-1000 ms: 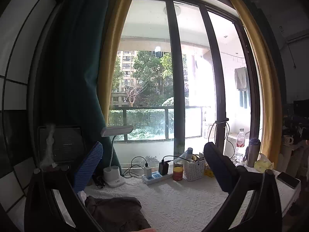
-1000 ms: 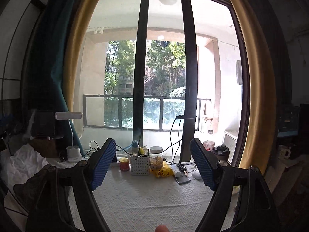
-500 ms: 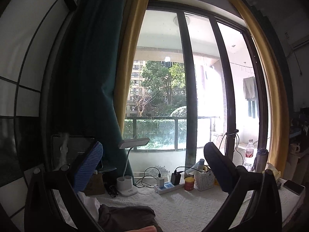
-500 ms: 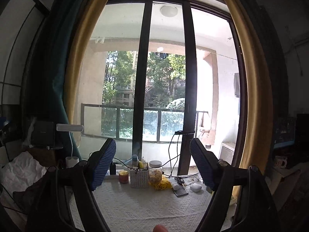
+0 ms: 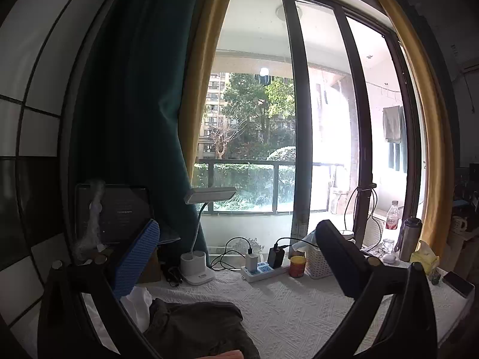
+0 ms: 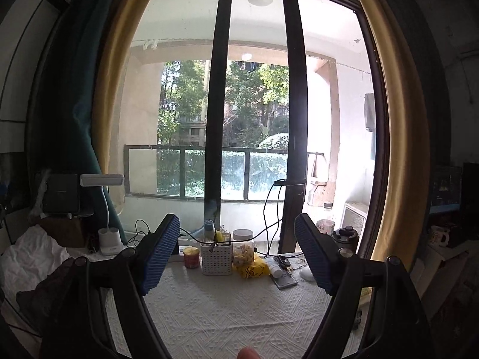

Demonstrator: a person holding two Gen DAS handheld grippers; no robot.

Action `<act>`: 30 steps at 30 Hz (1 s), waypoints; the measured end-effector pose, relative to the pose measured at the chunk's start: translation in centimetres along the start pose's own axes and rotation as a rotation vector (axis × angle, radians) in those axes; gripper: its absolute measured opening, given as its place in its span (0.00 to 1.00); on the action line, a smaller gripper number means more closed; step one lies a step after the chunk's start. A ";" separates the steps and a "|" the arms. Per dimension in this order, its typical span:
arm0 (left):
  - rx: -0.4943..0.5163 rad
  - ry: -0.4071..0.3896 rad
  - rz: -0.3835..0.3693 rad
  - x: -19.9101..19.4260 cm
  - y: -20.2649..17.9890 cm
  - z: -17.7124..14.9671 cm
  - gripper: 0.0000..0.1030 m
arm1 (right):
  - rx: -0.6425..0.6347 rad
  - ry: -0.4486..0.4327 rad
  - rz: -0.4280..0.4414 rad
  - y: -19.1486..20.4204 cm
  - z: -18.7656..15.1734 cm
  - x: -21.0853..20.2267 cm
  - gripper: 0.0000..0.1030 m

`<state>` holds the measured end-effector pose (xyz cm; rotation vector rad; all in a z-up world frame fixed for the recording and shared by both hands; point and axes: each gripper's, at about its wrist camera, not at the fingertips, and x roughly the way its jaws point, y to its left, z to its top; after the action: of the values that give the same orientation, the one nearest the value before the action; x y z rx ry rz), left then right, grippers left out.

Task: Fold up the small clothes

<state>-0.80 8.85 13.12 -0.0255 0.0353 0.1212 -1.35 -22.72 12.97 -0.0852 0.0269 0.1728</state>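
Both my left hand-held gripper (image 5: pixel 236 257) and right hand-held gripper (image 6: pixel 236 254) are wide apart, holding nothing. The dark cloth (image 5: pixel 197 326) lies low below my left one. If I grab too deep, I might pinch the bench (image 6: pixel 227 308) cover too.

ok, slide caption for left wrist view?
Open left gripper above a dark garment on the white tablecloth, facing the window.

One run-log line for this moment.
left claw: open, empty | right claw: open, empty | dark garment: crumpled on white cloth | fold: not begun
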 end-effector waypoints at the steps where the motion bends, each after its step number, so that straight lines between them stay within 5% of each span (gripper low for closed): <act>1: 0.002 0.001 -0.001 0.0 0.0 0.0 1.00 | 0.002 0.002 0.000 -0.1 0.0 0.1 0.79; 30: 0.001 0.018 -0.014 0.0 -0.6 -0.1 1.00 | 0.005 0.017 -0.001 -0.4 -0.4 0.1 0.79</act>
<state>-0.76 8.23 13.01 -0.0258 0.0532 0.1071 -1.19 -23.17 12.62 -0.0821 0.0446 0.1708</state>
